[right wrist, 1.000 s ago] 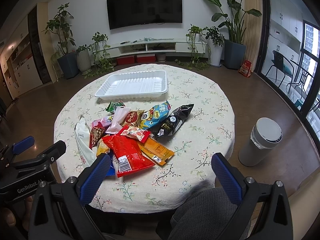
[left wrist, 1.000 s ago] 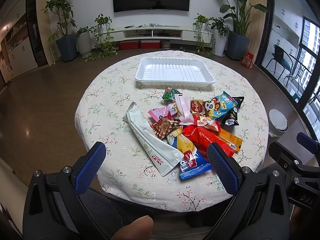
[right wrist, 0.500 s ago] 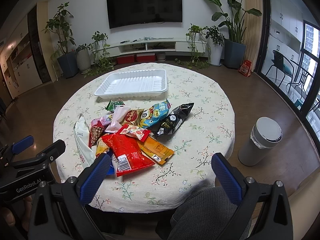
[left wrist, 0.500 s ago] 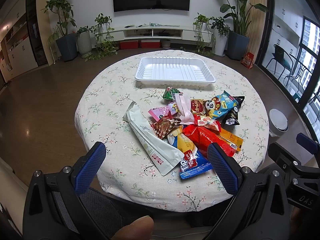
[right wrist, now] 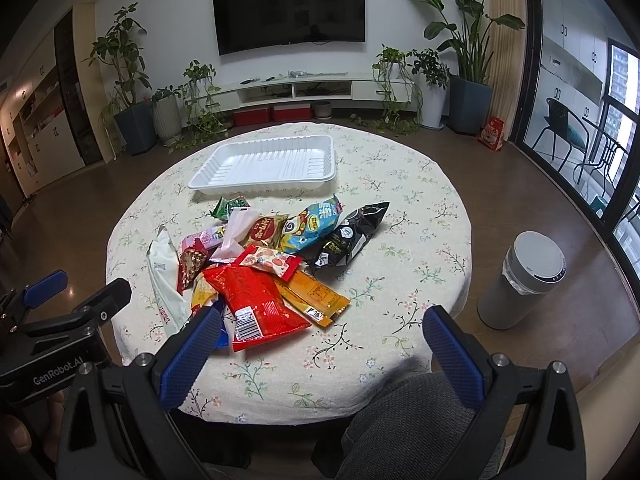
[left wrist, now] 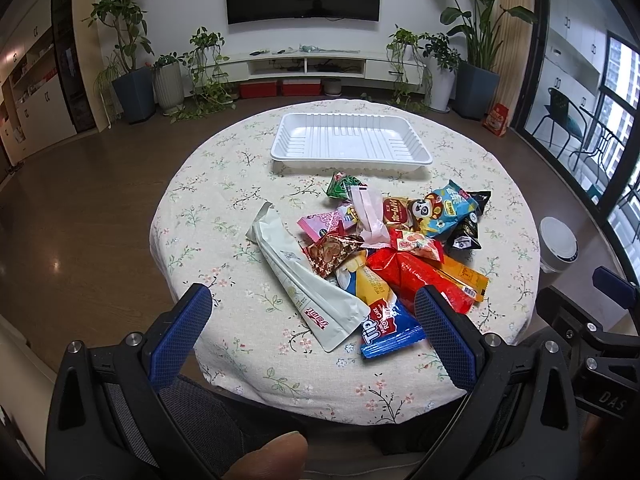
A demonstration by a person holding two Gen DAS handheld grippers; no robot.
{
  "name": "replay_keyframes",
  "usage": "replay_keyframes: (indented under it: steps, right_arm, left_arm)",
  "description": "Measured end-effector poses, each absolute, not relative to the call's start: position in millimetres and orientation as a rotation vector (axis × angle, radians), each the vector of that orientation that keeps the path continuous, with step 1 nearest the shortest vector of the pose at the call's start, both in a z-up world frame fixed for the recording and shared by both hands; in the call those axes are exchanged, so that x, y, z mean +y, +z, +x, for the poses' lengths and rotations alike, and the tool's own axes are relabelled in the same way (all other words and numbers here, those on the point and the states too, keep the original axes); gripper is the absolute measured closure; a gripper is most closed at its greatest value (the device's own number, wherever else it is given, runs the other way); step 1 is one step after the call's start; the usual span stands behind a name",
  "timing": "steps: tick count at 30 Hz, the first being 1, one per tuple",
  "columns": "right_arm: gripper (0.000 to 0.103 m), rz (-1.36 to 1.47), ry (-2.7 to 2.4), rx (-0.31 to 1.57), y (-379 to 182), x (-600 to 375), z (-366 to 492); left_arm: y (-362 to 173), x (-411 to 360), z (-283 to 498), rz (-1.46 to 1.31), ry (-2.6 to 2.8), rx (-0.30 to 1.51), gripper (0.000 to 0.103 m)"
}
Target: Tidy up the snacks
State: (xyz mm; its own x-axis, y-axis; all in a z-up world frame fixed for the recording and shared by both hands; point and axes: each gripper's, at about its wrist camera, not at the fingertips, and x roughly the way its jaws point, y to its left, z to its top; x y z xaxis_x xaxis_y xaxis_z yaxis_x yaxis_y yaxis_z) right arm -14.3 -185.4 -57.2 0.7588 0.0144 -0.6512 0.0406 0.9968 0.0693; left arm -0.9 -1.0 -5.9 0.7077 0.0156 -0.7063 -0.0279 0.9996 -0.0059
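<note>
Nothing moves since one second ago, both claws hover as before | left claw [left wrist: 312, 332] wide open, empty | right claw [right wrist: 320, 348] wide open, empty | snack pile [left wrist: 384, 252] on table [left wrist: 208, 208], at 12 o'clock of both claws | white tray [left wrist: 280, 148] beyond pile, empty, probably the place for sorting.

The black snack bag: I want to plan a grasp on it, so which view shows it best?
The right wrist view: the black snack bag lies nearly fully exposed. In the left wrist view it is mostly hidden behind the blue panda bag.
</note>
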Motion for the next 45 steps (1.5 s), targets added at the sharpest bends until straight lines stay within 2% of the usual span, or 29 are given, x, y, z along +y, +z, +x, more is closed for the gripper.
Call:
replay_keyframes:
  steps: [9, 11, 13, 15, 20, 21, 23, 26, 29, 31, 35, 45]
  right_arm:
    - [0.0, 0.146, 0.067, 0.755, -55, -194, -13]
    - [0.0, 0.164, 0.083, 0.753, -52, -198, -10]
    - [0.001, 0.183, 0.118, 0.746, -51, -203, -7]
    - [0.007, 0.225, 0.173, 0.765, -52, -213, -1]
    - [0.008, 0.394, 0.303, 0.874, -70, -241, 20]
    - [0.011, 0.455, 0.34, 0.892, -75, -248, 25]
    - [0.019, 0.537, 0.376, 0.893, -80, -258, 30]
    - [0.02, 0.619, 0.408, 0.867, -80, -267, 38]
    - [0.011, 0.564, 0.404, 0.843, -77, -259, 42]
    - [0.01, 0.491, 0.426, 0.851, -75, -249, 45]
    - [0.025, 0.419, 0.468, 0.917, -78, -236, 56]
    - [0.025, 0.513, 0.351, 0.971, -104, -265, 72]
  left_arm:
    - [-14, 18, 2, -0.086, -0.061, 0.716, 0.0]
    - [-22, 29, 10, -0.183, -0.24, 0.769, 0.0]
    - [-31, 35, 12, -0.138, -0.173, 0.814, 0.0]
    - [-37, 38, 13, -0.086, -0.127, 0.825, 0.0]
    - [-61, 62, 29, -0.141, -0.107, 0.922, 0.0]
    - [-64, 66, 34, -0.153, -0.106, 0.931, 0.0]
    - [-65, 70, 41, -0.172, -0.114, 0.929, 0.0]
    - [-67, 62, 59, -0.19, -0.107, 0.943, 0.0]
    - [-73, 56, 76, -0.222, -0.091, 0.986, 0.0]
    - [-81, 53, 89, -0.211, -0.031, 1.037, 0.0]
    - [-98, 60, 110, -0.196, 0.104, 1.087, 0.002]
    - [-125, 63, 146, -0.072, 0.148, 1.202, 0.001]
